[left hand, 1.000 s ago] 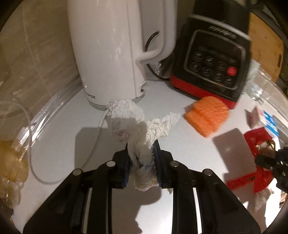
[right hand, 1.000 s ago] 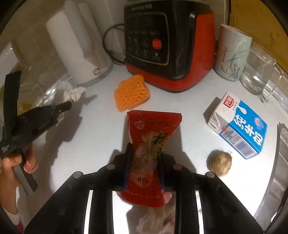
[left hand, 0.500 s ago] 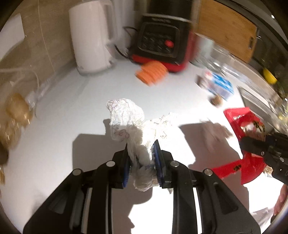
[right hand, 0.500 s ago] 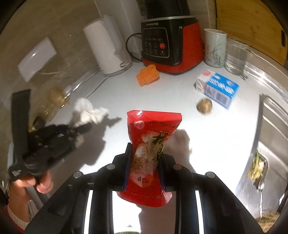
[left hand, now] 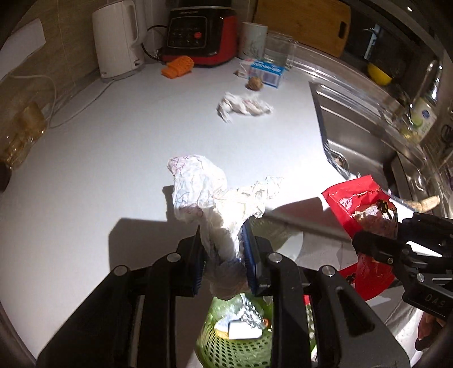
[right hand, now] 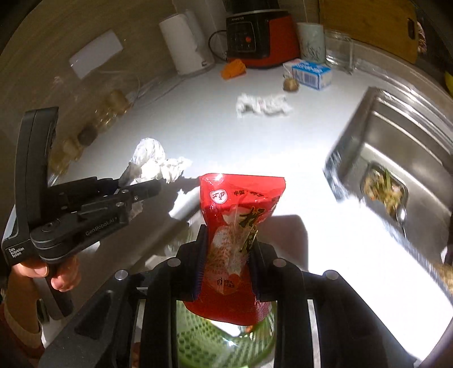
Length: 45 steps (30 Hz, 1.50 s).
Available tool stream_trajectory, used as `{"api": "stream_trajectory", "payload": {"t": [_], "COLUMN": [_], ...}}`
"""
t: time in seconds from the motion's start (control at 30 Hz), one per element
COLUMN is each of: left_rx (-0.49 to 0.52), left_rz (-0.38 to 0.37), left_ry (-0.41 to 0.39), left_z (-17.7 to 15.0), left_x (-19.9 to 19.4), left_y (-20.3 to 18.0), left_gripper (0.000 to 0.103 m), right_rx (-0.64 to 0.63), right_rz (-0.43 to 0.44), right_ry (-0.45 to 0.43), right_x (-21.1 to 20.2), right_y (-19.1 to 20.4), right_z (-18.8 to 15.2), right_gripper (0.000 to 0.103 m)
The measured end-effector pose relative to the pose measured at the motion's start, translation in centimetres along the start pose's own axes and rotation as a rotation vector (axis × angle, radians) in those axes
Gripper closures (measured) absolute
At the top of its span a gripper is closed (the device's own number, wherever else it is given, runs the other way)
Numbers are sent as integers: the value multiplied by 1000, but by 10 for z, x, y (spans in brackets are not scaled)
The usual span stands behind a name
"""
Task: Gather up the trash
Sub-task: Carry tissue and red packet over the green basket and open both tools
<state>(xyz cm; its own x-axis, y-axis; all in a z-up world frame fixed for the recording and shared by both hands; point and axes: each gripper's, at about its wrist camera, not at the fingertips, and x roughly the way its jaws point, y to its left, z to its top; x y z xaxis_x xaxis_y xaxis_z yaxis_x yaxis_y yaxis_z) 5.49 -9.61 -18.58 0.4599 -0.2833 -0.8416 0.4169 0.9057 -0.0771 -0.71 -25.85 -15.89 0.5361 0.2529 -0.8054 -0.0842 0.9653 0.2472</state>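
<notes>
The left gripper (left hand: 223, 254) clamps crumpled paper (left hand: 209, 198) and the right gripper (right hand: 228, 263) a red packet (right hand: 240, 220), both held over the near green basket (left hand: 226, 345) for dropping.

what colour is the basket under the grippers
Green mesh basket, clearest in the left wrist view.

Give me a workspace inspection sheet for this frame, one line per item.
Surface: white counter, sink on its right.
Job's things: crumpled paper in left tongs; red snack bag in right tongs; green mesh bin below both; crumpled wrapper loose on the counter.
Clutter: milk carton, orange sponge, brown lump.
Grippers: both clamped on their loads.
Cables: kettle cord, blender cord.
Surroundings: kettle, blender base, cutting board.
</notes>
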Motion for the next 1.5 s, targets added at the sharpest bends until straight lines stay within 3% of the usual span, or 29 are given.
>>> {"api": "stream_trajectory", "payload": {"t": [0.4, 0.83, 1.1, 1.5], "left_rx": [20, 11, 10, -27], "left_rz": [-15, -16, -16, 28], "left_ry": [103, 188, 194, 149], "left_z": [-97, -144, -152, -141], "left_x": [2, 26, 20, 1], "left_y": [-52, -67, -69, -59], "left_gripper": [79, 77, 46, 31], "right_rx": [28, 13, 11, -23], "right_rz": [8, 34, 46, 70], "right_ry": [64, 107, 132, 154], "right_x": [-24, -25, -17, -5], "right_y": [-11, -15, -21, -19], "right_z": [-84, -106, -108, -105], "right_gripper": [74, 74, 73, 72]}}
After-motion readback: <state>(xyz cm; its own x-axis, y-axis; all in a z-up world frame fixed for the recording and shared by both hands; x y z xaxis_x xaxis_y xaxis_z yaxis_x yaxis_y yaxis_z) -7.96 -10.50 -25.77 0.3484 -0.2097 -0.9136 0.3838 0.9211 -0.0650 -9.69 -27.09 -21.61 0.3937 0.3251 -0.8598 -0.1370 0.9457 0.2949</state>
